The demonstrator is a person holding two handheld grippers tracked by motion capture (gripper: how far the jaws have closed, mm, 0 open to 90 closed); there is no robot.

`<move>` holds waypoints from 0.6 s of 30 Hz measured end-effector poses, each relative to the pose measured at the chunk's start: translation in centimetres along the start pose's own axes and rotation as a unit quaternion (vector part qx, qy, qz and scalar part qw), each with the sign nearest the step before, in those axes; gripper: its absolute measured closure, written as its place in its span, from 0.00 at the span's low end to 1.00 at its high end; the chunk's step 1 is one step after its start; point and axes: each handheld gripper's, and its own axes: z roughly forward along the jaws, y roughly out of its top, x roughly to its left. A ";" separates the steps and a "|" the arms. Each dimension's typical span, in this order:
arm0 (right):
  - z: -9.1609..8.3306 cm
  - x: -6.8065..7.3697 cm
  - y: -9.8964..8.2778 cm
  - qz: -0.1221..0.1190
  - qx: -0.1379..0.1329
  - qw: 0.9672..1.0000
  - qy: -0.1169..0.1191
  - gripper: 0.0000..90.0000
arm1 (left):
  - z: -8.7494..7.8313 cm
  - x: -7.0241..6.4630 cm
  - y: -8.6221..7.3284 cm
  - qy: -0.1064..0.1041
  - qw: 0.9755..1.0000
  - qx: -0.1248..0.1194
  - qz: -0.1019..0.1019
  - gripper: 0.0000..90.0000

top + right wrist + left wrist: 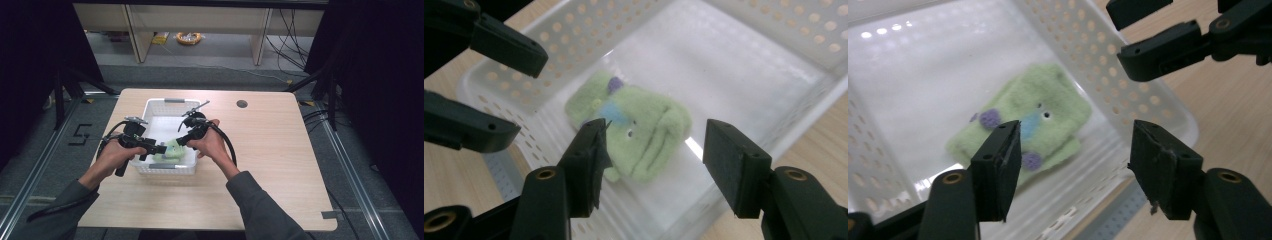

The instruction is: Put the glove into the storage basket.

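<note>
Right gripper view: folded green fleece cloth (639,130), purple dots; both grippers' jaws wide, empty.

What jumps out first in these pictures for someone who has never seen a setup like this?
A folded green cloth with purple and blue spots lies on the floor of a white perforated basket on the wooden table. Just above it, a person holds the left gripper and right gripper close together, each with open jaws and nothing between them.

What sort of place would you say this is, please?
Probably a lab recording station: a wooden table bordered by metal rails, black curtains at the sides, and loose cables on the floor.
</note>
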 end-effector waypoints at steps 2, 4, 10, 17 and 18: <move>-0.7 -0.1 -0.4 -0.002 -0.016 1.000 0.002 0.45 | -0.1 -0.6 -0.2 -0.003 1.000 -0.006 0.003 0.38; -1.7 -0.2 -0.9 -0.003 -0.021 1.000 0.002 0.44 | -0.1 -1.3 -0.3 -0.006 1.000 -0.013 0.006 0.36; -3.6 -0.3 -2.4 -0.020 -0.057 0.998 0.009 0.42 | 0.0 -3.3 -0.9 -0.027 0.999 -0.024 0.014 0.31; -5.8 -0.7 -4.7 -0.034 -0.081 0.996 0.026 0.40 | 0.7 -6.3 -2.4 -0.054 0.997 -0.037 0.037 0.27; -6.0 -0.8 -5.1 -0.037 -0.083 0.995 0.028 0.40 | 0.7 -6.5 -2.5 -0.056 0.997 -0.037 0.040 0.27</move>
